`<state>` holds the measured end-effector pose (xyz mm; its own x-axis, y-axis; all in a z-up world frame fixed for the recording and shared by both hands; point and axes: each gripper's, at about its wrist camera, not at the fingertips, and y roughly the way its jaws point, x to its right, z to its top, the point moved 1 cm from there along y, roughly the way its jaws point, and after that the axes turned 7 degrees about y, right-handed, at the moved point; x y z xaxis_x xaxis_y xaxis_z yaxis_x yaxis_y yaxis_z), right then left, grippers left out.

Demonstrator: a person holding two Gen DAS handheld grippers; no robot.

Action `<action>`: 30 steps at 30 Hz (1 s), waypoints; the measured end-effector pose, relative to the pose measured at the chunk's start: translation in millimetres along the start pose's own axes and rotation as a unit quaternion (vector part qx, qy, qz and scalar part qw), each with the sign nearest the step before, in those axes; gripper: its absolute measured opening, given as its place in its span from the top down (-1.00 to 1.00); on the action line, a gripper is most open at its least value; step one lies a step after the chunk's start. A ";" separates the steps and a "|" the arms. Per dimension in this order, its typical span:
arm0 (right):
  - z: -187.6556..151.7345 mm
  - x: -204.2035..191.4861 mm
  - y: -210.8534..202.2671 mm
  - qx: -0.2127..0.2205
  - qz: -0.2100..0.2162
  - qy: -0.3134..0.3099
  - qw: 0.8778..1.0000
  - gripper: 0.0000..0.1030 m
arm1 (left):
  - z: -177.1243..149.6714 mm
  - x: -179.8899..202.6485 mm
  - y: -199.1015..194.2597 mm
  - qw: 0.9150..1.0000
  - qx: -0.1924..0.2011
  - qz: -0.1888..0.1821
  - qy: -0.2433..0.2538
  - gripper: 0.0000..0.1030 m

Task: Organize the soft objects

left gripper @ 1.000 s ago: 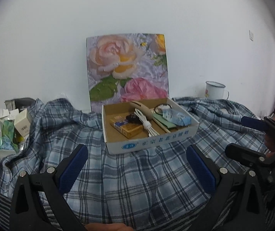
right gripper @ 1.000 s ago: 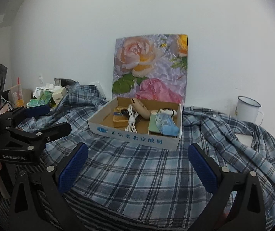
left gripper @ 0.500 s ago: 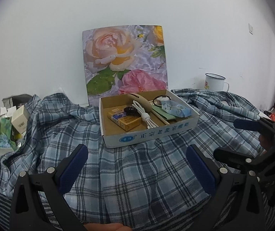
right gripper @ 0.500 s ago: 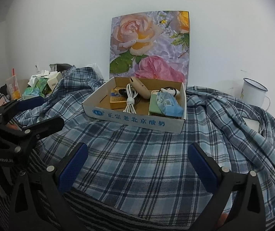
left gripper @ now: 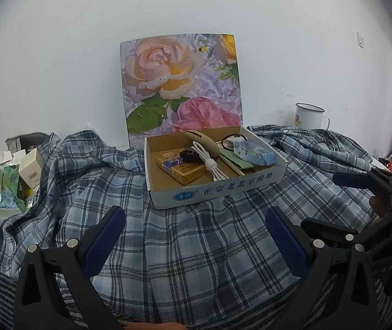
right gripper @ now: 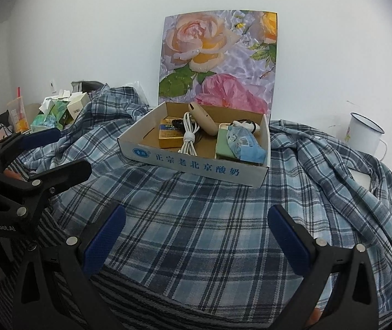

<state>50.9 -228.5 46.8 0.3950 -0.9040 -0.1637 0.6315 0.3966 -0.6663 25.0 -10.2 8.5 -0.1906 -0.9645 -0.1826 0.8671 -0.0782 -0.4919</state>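
A blue plaid shirt (left gripper: 196, 247) (right gripper: 209, 220) lies spread and rumpled over the surface. On it rests an open cardboard box (left gripper: 223, 189) (right gripper: 196, 165) holding a white cable (left gripper: 209, 162) (right gripper: 189, 137), a yellow pack, a beige device and a blue packet. My left gripper (left gripper: 196, 236) hovers open above the shirt, short of the box. My right gripper (right gripper: 196, 233) is open too, over the shirt in front of the box. Each gripper shows at the edge of the other's view. Nothing sits between either pair of fingers.
A rose-patterned board (left gripper: 182, 82) (right gripper: 217, 60) leans on the white wall behind the box. A white enamel mug (left gripper: 308, 115) (right gripper: 363, 134) stands at the right. Tissue packs and small cartons (left gripper: 6, 187) (right gripper: 55, 112) crowd the left edge.
Both grippers have drawn slightly closer to the box and shifted their aim; the box sits larger and more central. Both stay open; the shirt and the box contents lie as before.
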 end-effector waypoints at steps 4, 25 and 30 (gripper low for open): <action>-0.7 -2.4 1.1 -0.003 -0.002 -0.005 1.000 -1.00 | -0.7 -1.0 2.4 1.000 -0.005 0.000 -0.001 -1.00; -1.7 -9.7 5.6 -0.017 -0.006 -0.016 1.000 -1.00 | -0.8 0.6 3.3 1.000 -0.011 0.002 0.005 -1.00; -1.6 -10.2 6.1 -0.019 -0.006 -0.018 1.000 -1.00 | -1.5 1.1 4.2 1.000 -0.014 -0.001 0.006 -1.00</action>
<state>49.6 -217.1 43.2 0.4114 -0.9023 -0.1290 0.6117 0.3783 -0.6948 27.7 -11.2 4.9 -0.1977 -0.9612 -0.1922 0.8541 -0.0727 -0.5150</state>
